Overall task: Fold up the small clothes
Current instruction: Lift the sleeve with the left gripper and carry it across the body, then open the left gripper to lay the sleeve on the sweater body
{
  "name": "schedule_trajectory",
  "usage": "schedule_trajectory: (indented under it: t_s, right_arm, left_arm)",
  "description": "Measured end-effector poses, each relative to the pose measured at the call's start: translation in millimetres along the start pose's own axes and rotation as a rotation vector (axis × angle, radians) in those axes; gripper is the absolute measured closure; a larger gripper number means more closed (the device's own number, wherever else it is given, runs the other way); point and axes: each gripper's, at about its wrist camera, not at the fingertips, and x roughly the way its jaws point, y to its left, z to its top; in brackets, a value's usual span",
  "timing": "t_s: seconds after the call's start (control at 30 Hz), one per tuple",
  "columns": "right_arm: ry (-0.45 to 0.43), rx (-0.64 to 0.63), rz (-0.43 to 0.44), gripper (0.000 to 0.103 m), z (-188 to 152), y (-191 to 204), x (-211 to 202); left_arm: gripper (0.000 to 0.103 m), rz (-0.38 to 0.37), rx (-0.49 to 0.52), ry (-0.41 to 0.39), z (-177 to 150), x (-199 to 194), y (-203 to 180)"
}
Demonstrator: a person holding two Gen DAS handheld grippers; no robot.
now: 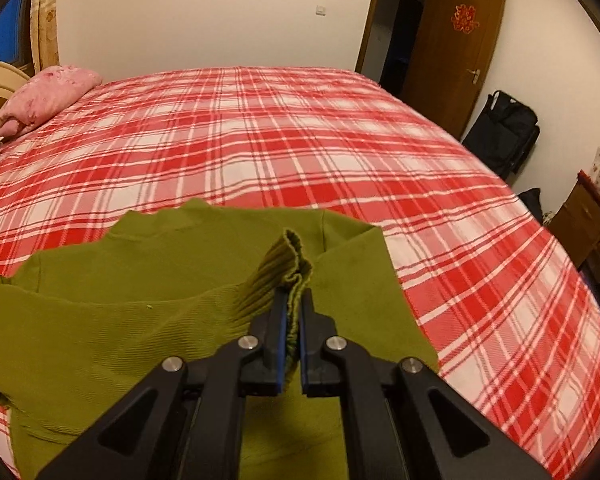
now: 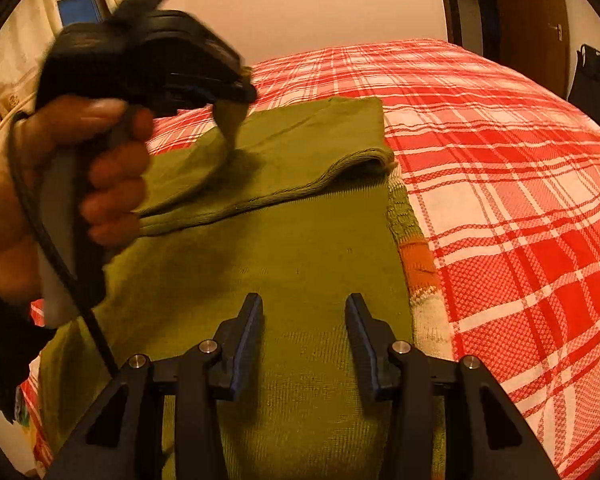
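An olive green knit sweater point(image 1: 148, 280) lies spread on the red plaid bed point(image 1: 300, 128). My left gripper point(image 1: 293, 300) is shut on the ribbed sleeve cuff point(image 1: 290, 256), which stands up above the jaws. In the right wrist view the sweater point(image 2: 300, 248) fills the near bed, with the sleeve point(image 2: 228, 136) drawn up over the body by the left gripper point(image 2: 236, 98), held in a hand point(image 2: 100, 168). My right gripper point(image 2: 304, 308) hovers open just above the sweater's lower body, nothing between its fingers. A striped knit edge point(image 2: 416, 256) shows along the sweater's right side.
A pink pillow point(image 1: 44, 100) lies at the bed's far left corner. A brown door point(image 1: 452, 48) stands open beyond the bed, with black bags point(image 1: 504, 132) and a wooden cabinet point(image 1: 588, 220) along the right wall. Bare plaid bed point(image 2: 520, 160) lies to the right of the sweater.
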Motion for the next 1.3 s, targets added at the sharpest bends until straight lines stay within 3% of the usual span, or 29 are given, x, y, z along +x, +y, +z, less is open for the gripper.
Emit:
schedule_trajectory:
  t_s: [0.2,0.27,0.33,0.5,0.73,0.77,0.9,1.03,1.17,1.3]
  right_arm:
    - [-0.013,-0.025,-0.006,0.058,-3,3,0]
    - [-0.013,-0.022,0.001,0.058,-3,2,0]
    - [-0.014,-0.023,0.008,0.054,-3,2,0]
    - [-0.024,-0.055,-0.019,0.052,-6,9,1]
    - [-0.034,-0.09,-0.048,0.048,-7,14,4]
    - [-0.035,-0.092,-0.048,0.048,-7,14,5]
    - [-0.035,-0.087,0.006,0.048,-6,12,-2]
    - [-0.047,-0.002,0.072,0.048,6,3,-14]
    - [-0.041,0.007,0.11,0.048,40,8,-14]
    - [-0.016,0.017,0.112,0.048,88,15,12]
  left_arm:
    - [0.086,0.038,0.034,0.011,-8,9,-14]
    - [0.069,0.05,0.066,0.004,-12,-1,-14]
    - [0.041,0.078,0.117,-0.041,-20,-22,-9]
    - [0.034,0.216,0.25,-0.129,-55,-76,40]
    - [0.033,0.546,0.183,-0.093,-90,-99,168]
    - [0.033,0.564,0.174,-0.08,-93,-97,182]
    - [0.039,0.569,0.107,-0.039,-97,-79,219]
    - [0.039,0.562,0.1,-0.036,-90,-61,231]
    - [0.036,0.514,0.033,-0.013,-88,-51,250]
    - [0.036,0.439,-0.011,-0.006,-95,-54,257]
